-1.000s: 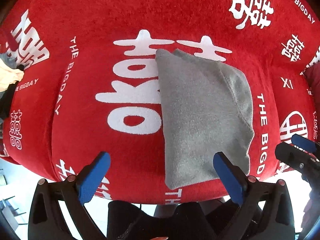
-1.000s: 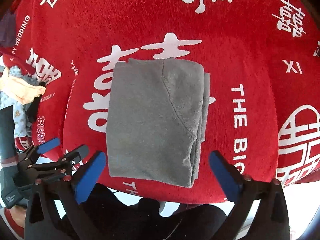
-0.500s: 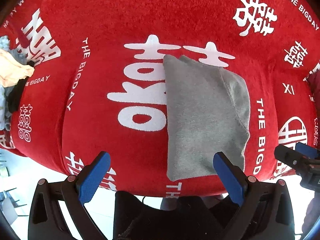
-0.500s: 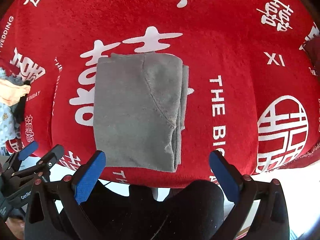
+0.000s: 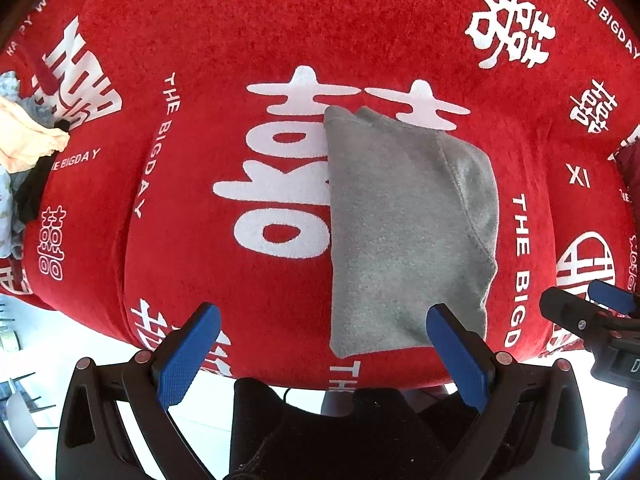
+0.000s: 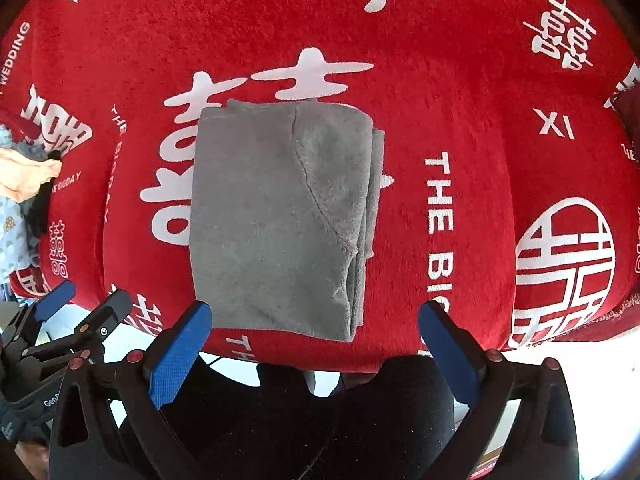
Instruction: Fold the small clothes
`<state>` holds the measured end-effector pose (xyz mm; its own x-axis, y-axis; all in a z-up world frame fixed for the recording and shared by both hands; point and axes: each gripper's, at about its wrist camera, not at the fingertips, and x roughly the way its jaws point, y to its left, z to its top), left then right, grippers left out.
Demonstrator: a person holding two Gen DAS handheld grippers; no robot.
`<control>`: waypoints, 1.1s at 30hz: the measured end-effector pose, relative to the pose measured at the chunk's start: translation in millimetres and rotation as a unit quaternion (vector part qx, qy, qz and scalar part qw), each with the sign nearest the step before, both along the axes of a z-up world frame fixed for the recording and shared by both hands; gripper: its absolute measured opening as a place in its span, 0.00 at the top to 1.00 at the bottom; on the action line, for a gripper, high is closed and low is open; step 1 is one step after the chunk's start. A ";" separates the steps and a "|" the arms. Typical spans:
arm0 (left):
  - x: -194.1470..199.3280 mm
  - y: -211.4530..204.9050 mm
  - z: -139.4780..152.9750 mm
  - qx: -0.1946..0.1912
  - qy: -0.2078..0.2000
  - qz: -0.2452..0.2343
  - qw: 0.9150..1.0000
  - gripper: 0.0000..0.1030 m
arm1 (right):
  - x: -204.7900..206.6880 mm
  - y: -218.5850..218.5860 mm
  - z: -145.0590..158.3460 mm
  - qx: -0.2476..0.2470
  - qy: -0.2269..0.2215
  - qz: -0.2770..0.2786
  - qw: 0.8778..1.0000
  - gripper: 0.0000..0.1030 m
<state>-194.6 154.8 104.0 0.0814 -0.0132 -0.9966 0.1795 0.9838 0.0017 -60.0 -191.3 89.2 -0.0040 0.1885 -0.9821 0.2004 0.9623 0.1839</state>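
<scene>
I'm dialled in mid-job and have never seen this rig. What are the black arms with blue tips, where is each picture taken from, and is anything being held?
No robot here: a person holds a two-finger gripper in each hand, with a camera on each looking along the fingers. One picture is from the left gripper, the other from the right gripper. The blue tips are the finger pads. Both are open and hold nothing. A folded grey garment lies on a red cloth with white lettering. A pile of other clothes sits at the far left edge.
</scene>
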 end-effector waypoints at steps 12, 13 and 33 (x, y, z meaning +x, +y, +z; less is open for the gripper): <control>-4.6 -0.6 0.7 -0.005 -0.001 0.002 1.000 0.00 | -1.2 2.0 1.7 -0.007 0.003 0.000 1.000 0.00; -4.3 -0.2 0.8 -0.005 -0.001 0.001 1.000 0.00 | -1.2 2.2 2.1 -0.007 0.003 0.000 1.000 0.00; -7.1 5.2 2.7 -0.009 -0.003 0.004 1.000 0.00 | -0.4 16.0 9.8 -0.023 -0.008 0.012 1.000 0.00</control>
<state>-201.7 160.0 106.8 0.0869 -0.0312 -0.9957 0.1712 0.9851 -0.0159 -60.4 -175.3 99.0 0.0088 0.1424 -0.9898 0.1746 0.9744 0.1417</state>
